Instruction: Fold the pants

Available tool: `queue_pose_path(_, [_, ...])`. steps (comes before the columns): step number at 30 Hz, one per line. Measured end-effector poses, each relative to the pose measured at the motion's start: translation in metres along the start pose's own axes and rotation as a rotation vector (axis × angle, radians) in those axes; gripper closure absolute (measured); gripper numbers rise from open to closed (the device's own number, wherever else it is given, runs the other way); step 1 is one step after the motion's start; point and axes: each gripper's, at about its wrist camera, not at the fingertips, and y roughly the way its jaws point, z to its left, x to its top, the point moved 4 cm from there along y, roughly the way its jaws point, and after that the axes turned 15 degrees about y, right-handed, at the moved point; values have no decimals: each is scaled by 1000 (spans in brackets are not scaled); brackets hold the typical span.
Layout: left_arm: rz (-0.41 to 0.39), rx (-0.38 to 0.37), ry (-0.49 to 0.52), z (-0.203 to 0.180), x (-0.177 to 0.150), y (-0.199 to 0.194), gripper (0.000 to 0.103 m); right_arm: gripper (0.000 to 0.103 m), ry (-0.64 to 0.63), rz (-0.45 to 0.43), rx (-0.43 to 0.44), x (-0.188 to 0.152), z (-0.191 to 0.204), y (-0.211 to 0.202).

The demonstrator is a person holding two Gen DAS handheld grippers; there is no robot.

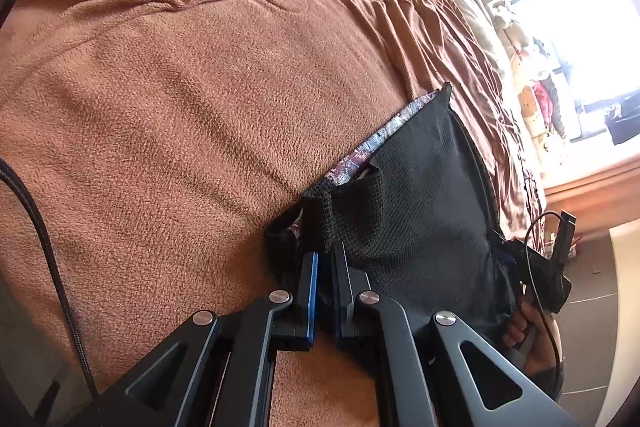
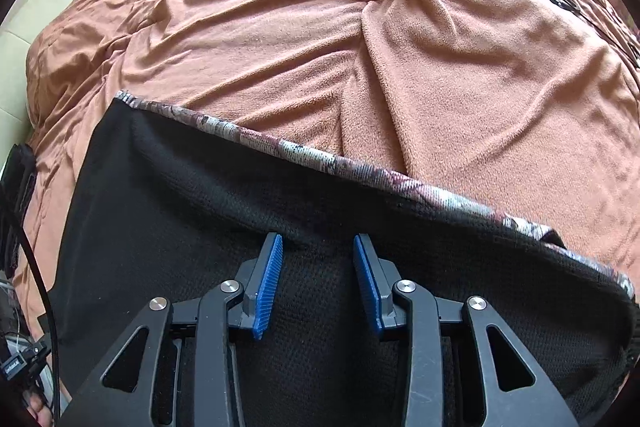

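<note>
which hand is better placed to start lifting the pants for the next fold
Left. The left gripper is already shut on the dark edge of the pants, so it can lift at once. The right gripper hovers over the black fabric with its fingers apart, gripping nothing.

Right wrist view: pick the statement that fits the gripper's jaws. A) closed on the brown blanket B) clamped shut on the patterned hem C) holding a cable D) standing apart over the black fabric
D: the right gripper has its blue pads visibly apart, with the black pants lying beneath them.
</note>
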Motion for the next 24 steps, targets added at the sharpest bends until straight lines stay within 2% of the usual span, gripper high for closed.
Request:
queue_pose_path(5, [-10,3,7,3,5,-7,88,81,-9,-29,-32,13,7,12])
queue_pose_path(7, [-23,4,9,4,6,-11,82,84,-14,-36,-36,17,9,15])
queue_pose_path(9, [-37,9,12,5,8,-15,69,85,-21,-41,-42,21,11,19])
queue_pose_path(11, [-40,16,13,6,10,-16,65,85,-15,-39,-43,25,12,22])
queue_pose_path(14, [-38,2,14,3,12,-15,64,85,4,-17,-33,29,12,19])
queue_pose_path(18, [-24,-18,31,-5,10,-7,60,84,23,-16,26,22,7,-9])
queue_pose_path(22, [-23,-28,62,-12,7,4,60,84,-20,-19,65,1,9,-37])
queue_pose_path(23, [-22,-20,80,-13,6,7,71,84,-34,-18,67,-6,10,-42])
queue_pose_path(24, [-14,-4,83,-12,4,9,96,84,-44,-16,72,-12,10,-47])
